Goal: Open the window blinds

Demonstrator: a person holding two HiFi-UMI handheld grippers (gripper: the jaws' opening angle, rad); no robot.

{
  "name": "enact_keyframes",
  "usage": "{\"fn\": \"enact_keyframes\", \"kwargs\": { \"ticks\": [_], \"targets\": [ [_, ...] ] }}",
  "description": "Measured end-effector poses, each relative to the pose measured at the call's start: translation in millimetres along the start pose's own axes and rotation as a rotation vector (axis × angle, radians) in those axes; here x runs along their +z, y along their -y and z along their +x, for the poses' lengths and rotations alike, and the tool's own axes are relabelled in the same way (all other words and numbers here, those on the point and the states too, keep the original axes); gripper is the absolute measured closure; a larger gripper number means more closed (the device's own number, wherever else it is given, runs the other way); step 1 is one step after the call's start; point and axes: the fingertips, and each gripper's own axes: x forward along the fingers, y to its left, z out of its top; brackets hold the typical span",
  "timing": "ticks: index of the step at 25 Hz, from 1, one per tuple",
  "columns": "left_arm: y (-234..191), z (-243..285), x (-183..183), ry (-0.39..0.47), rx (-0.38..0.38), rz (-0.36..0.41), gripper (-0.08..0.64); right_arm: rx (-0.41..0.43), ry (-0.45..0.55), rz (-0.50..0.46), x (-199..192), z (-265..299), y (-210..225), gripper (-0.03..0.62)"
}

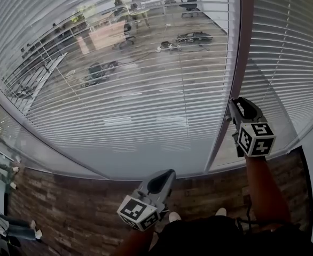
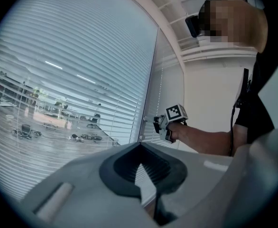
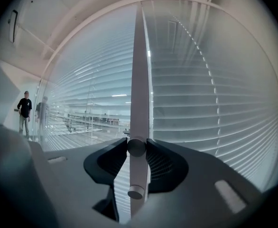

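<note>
Right gripper (image 3: 136,143) clamps the knob (image 3: 136,148) on the window post (image 3: 140,70); roll steadily, without slipping, tilting the blinds (image 1: 146,89); left gripper (image 2: 139,145) closed, empty

Near-side floor (image 1: 65,212): brown plank pattern. Far room: shelving rack (image 1: 36,76) along the left, tan panel (image 1: 106,36) mid, dark chair (image 1: 191,4) at the back. Dark gear with cables (image 1: 195,37) is scattered on its floor, another clump (image 1: 98,71) nearer the rack. Plain white wall (image 2: 210,99) at the right end. Person in dark top (image 3: 24,109) standing far left, with a faint second figure just beside; can't resolve it.
</note>
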Motion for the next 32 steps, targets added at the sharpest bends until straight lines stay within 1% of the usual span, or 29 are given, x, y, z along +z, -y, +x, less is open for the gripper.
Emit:
{"fn": "enact_keyframes", "kwargs": {
  "ticks": [3, 7, 16, 21, 24, 27, 32],
  "targets": [
    [-1, -2, 0, -0.011, 0.006, 0.001, 0.560, -0.012, -0.016, -0.056, 0, 0, -1, 0.441],
    [0, -2, 3, 0.000, 0.004, -0.002, 0.560, -0.032, -0.031, -0.176, 0, 0, -3, 0.443],
    [-5, -3, 4, 0.000, 0.012, 0.006, 0.560, -0.088, -0.066, -0.550, 0, 1, -10, 0.446],
    [-5, -1, 4, 0.001, 0.011, 0.005, 0.560, -0.112, -0.081, -0.696, -1, 1, -12, 0.446],
    [-5, 0, 6, 0.000, 0.022, -0.004, 0.560, -0.130, -0.085, -0.806, -2, 2, -13, 0.445],
    [-4, 0, 4, 0.010, 0.013, -0.003, 0.560, -0.151, -0.099, -0.921, -4, 1, -15, 0.445],
    [-4, 0, 1, 0.008, 0.013, 0.000, 0.560, -0.176, -0.110, -1.056, -7, 2, -14, 0.445]
  ]
}}
